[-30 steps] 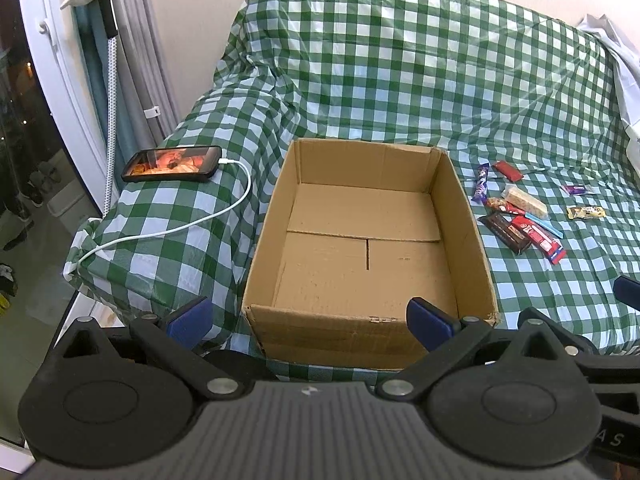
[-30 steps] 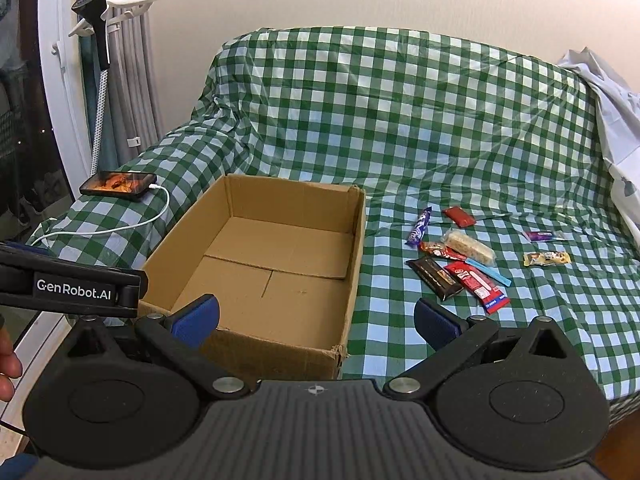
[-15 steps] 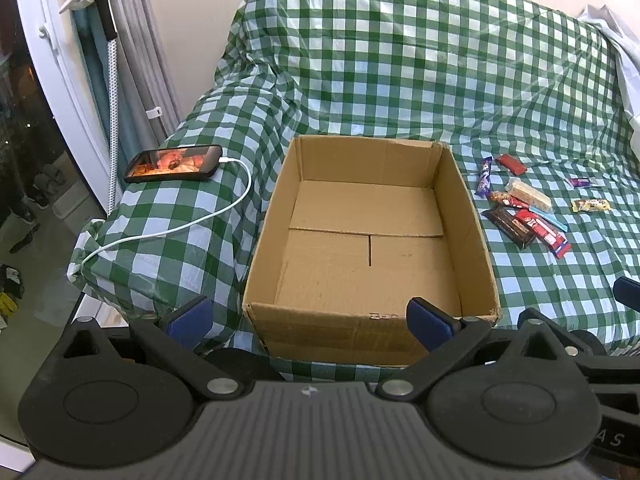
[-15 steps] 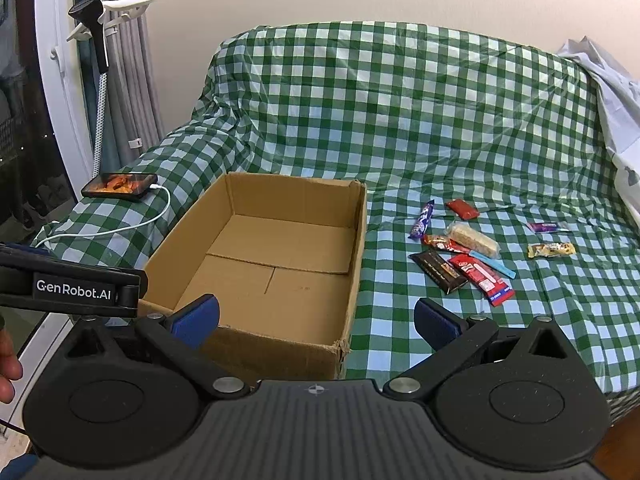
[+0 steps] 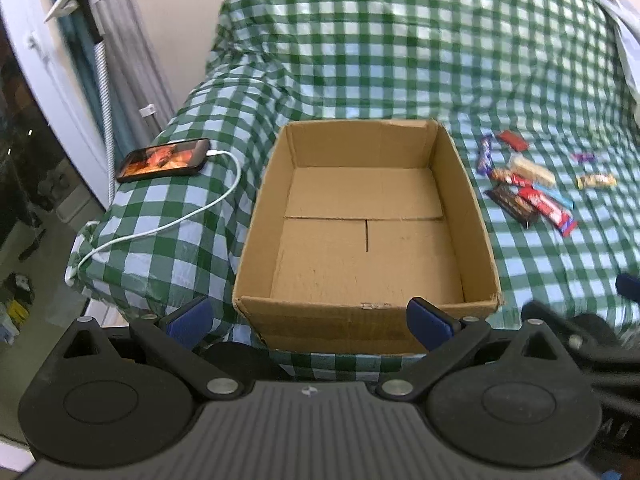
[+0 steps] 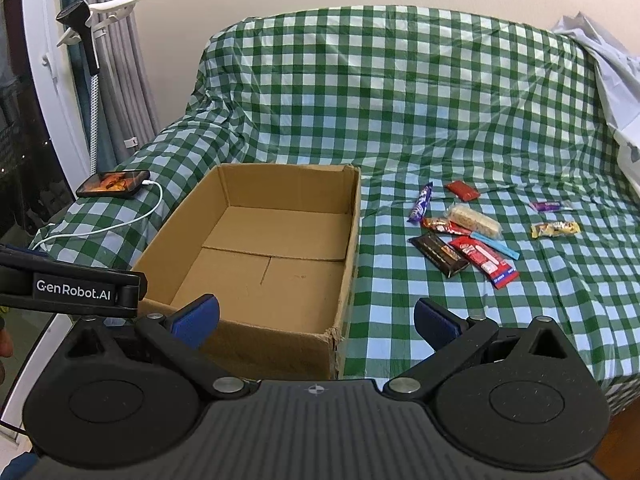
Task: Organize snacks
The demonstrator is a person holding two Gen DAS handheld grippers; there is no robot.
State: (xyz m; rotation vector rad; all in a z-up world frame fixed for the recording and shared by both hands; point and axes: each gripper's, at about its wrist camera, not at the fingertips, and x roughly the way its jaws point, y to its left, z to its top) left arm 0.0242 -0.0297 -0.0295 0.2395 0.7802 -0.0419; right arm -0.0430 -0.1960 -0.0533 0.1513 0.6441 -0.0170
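A loose cluster of wrapped snack bars (image 6: 460, 236) lies on the green-and-white checked sofa cover (image 6: 400, 100), just right of the open brown cardboard box (image 6: 256, 256), which holds nothing yet. The slick, overlapping wrappers could slip from a pinch or come up two at once, and the soft cover may give underneath. The left gripper (image 5: 308, 316) and right gripper (image 6: 316, 320) both hover wide apart and hold nothing, short of the box's near wall.
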